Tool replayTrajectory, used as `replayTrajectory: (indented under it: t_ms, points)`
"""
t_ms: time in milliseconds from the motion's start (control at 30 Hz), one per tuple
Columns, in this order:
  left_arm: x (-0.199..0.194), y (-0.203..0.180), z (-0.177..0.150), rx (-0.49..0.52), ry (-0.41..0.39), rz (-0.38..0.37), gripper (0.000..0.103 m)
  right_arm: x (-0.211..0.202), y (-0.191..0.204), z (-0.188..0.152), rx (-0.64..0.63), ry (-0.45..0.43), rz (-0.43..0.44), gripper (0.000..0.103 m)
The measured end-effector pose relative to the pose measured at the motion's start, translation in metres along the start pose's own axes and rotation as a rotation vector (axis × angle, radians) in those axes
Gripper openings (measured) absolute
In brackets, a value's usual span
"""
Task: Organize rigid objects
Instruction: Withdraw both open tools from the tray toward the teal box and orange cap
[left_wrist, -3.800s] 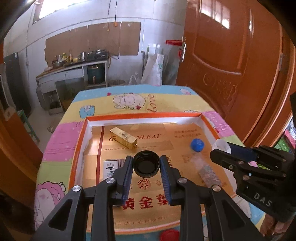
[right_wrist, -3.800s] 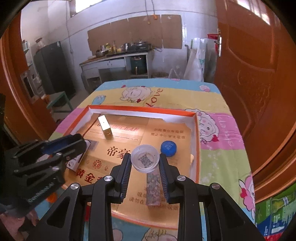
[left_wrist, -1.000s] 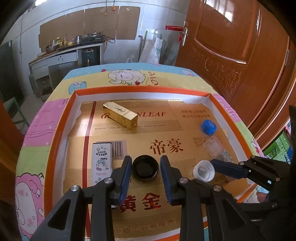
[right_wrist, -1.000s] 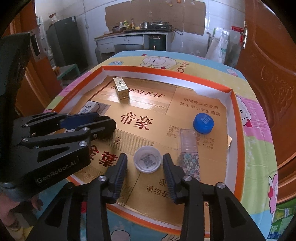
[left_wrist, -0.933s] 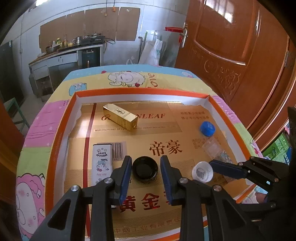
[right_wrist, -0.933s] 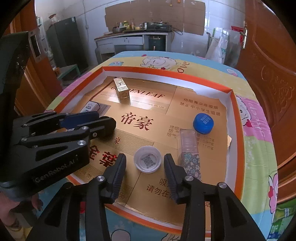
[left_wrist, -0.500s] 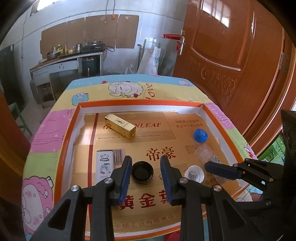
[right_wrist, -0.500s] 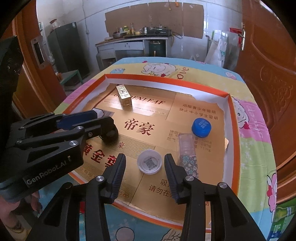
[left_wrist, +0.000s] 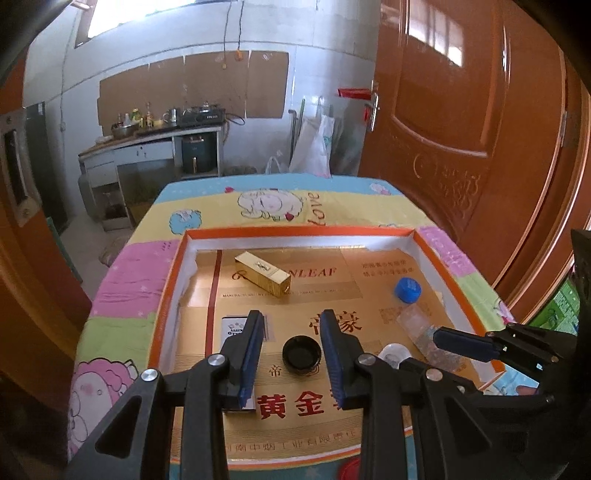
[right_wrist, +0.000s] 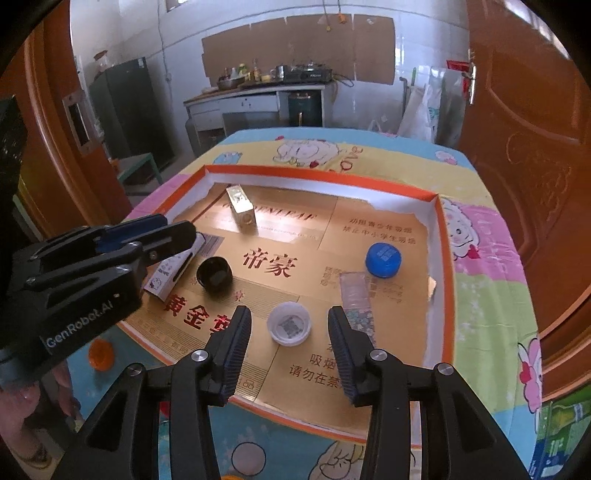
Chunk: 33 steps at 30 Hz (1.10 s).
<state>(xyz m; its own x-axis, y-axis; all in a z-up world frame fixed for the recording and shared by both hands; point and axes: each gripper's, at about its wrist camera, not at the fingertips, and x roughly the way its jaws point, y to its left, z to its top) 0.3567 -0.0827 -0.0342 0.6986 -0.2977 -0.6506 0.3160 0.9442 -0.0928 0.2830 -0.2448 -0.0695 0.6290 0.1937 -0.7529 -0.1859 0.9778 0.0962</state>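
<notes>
A black cap (left_wrist: 301, 355) lies open side up on the gold floor of the orange-rimmed tray (left_wrist: 295, 232). My left gripper (left_wrist: 291, 314) hovers above it, open, pads clear of it on both sides. A white cap (right_wrist: 289, 323) rests on the tray near its front edge, and my right gripper (right_wrist: 289, 312) stands open over it without touching. In the right wrist view the left gripper (right_wrist: 177, 229) reaches in from the left, beside the black cap (right_wrist: 214, 275). Nothing is held.
Inside the tray (right_wrist: 317, 172) lie a gold box (right_wrist: 241, 209), a blue cap (right_wrist: 383, 259), a clear tube (right_wrist: 357, 301) and a small white box (right_wrist: 170, 271). An orange cap (right_wrist: 99, 354) sits on the tablecloth outside the front left. A wooden door stands right.
The caps, held between the pads 3.8 s ago, now lie let go on the tray. Over the last second both grippers rose and drew back; the caps stayed put.
</notes>
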Motion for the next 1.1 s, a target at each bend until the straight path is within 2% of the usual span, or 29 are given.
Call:
replayTrajectory:
  t_ms: [567, 967, 1100]
  points:
    - [-0.059, -0.004, -0.016, 0.017, -0.051, 0.017, 0.032, -0.047, 0.016, -0.022, -0.006, -0.054, -0.01, 0.045]
    - [-0.102, -0.004, -0.042, 0.018, -0.108, 0.016, 0.032, -0.092, 0.042, -0.043, -0.008, -0.112, -0.013, 0.045]
    - [-0.117, -0.004, -0.049, 0.027, -0.127, 0.024, 0.032, -0.104, 0.049, -0.05, -0.001, -0.118, 0.017, 0.045]
